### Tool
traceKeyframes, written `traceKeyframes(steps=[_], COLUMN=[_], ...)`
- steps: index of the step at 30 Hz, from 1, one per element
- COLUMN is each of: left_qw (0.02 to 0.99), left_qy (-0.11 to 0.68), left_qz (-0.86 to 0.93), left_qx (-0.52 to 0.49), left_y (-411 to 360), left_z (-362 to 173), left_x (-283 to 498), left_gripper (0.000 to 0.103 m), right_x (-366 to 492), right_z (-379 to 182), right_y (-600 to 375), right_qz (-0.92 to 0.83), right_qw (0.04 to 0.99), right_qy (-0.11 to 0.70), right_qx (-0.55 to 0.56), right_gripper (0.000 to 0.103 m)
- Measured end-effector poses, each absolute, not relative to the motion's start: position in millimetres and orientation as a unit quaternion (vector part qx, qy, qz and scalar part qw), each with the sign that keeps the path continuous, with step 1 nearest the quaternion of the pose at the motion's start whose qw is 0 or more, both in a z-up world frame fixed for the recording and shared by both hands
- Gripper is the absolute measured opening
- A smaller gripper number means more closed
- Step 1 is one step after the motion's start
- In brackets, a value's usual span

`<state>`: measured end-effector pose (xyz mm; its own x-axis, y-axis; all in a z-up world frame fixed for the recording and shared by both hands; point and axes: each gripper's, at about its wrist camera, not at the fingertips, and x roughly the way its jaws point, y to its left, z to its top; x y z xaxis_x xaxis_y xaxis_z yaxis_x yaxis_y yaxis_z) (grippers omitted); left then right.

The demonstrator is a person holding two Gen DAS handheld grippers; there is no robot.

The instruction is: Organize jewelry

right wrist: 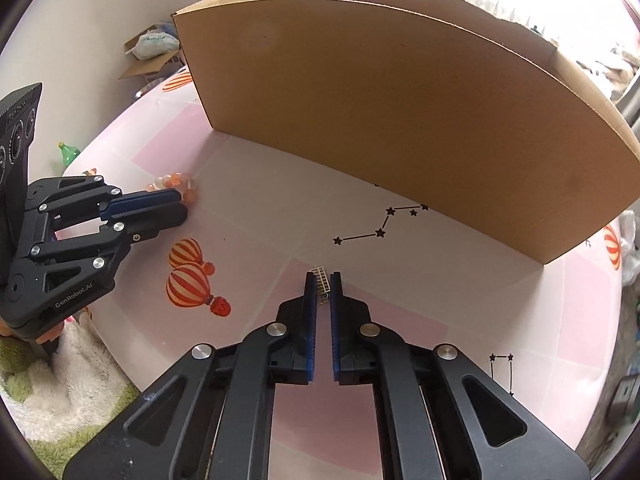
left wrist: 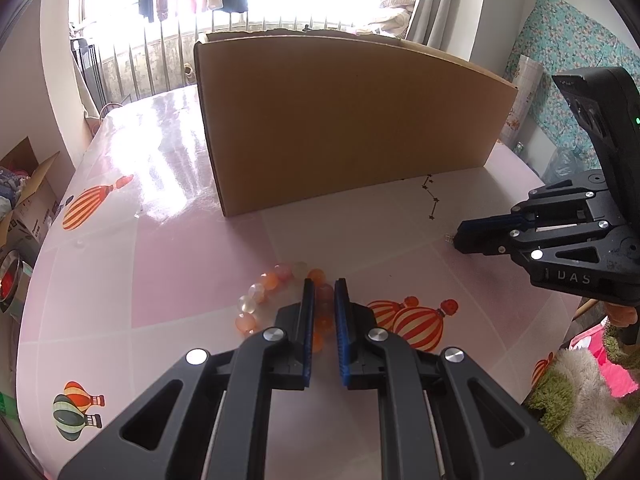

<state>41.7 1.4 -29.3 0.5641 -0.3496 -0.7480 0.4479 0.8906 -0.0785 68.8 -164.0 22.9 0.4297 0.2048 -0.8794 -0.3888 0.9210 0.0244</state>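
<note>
Cardboard box (left wrist: 352,120) stands open on the worktop (left wrist: 180,264), nothing visibly stowed: left hand-held gripper (left wrist: 324,286) pinches the bead bracelet (left wrist: 260,296), right hand-held gripper (right wrist: 323,280) pinches a small metal ladder-shaped piece (right wrist: 322,280), both lying before the box

Two grippers: left gripper (left wrist: 323,284) at 6 o'clock of its own view, right gripper (right wrist: 323,278) likewise. One bead bracelet (left wrist: 264,296). One small metal ladder-shaped jewelry piece (right wrist: 321,280). One open cardboard box (right wrist: 400,112) at 12 o'clock. One table (left wrist: 168,264), its pink cover printed with several striped balloons.
</note>
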Motion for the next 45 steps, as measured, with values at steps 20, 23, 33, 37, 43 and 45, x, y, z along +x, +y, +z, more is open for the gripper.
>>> traceKeyframes(steps=[20,23,33,37,43,45], left_qw=[0.884,0.884,0.883,0.882,0.882,0.882], left_qy=[0.404,0.404,0.405,0.405,0.405,0.405], left_qz=[-0.227,-0.227,-0.231,-0.233,-0.234,-0.234], left_qx=[0.061,0.061,0.055,0.053,0.052,0.052], left_y=[2.0,2.0,3.6,5.7,6.5,6.9], left_z=[-28.7,-28.8,-27.9,-28.6,-28.8,-28.8], left_x=[41.1,40.6,42.2,42.8,44.0,43.4], left_gripper=[0.01,0.01,0.01,0.01,0.01,0.01], right_x=[56.0,59.1,68.6,75.2,81.9,83.5], right_z=[20.8,21.3,12.1,10.7,8.8,7.8], right_y=[-172.5,-181.6,-170.6,-163.7,-158.3,-156.4], right_qz=[0.174,0.169,0.16,0.161,0.155,0.151], right_qw=[0.851,0.846,0.844,0.85,0.858,0.86], right_qy=[0.495,0.506,0.511,0.502,0.49,0.487], right_qx=[-0.032,-0.024,-0.005,-0.003,-0.009,-0.01], right_gripper=[0.0,0.003,0.016,0.016,0.017,0.017])
